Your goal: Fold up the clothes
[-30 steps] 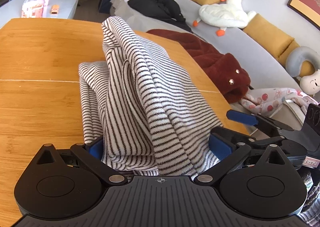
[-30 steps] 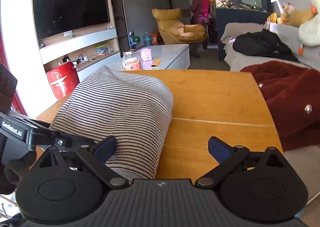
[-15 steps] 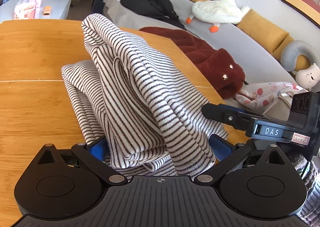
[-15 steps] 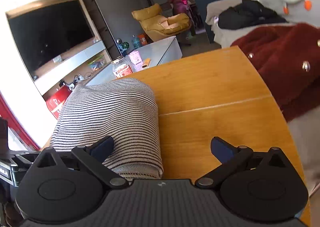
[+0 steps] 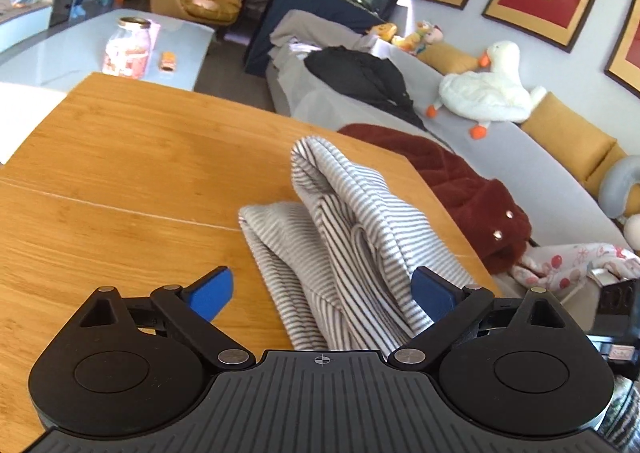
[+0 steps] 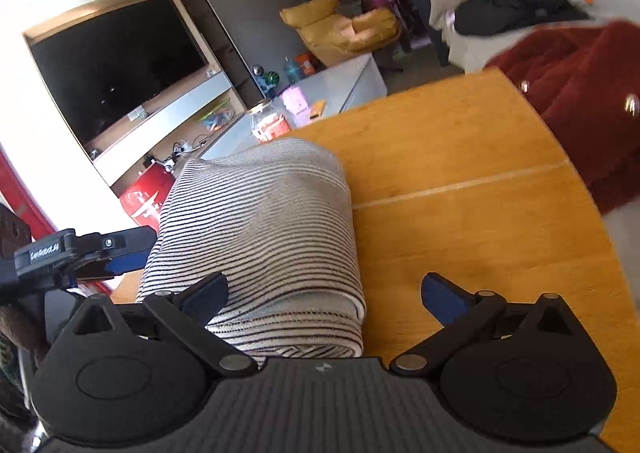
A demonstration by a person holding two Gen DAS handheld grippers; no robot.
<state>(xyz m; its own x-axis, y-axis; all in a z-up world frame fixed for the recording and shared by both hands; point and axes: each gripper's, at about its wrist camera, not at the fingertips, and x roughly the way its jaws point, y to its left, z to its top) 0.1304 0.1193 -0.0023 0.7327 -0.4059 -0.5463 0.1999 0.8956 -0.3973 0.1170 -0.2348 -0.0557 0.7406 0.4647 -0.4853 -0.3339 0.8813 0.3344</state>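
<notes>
Striped knit top (image 5: 352,237) sits bundled on the wooden bench (image 5: 120,181), folded but still humped. Our left gripper (image 5: 322,287) fingers, just narrowing, stand apart astride it; right gripper (image 6: 324,293) fingers spread, unclamped. We judge flattening remains, then the maroon coat (image 5: 460,181).

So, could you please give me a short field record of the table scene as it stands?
garment: striped top, folded in a bundle, on the wooden table
left claw: open, garment between its pads, left pad clear of the cloth
right claw: open, garment's near edge between the pads
beside table: dark red fleece on the grey sofa
</notes>
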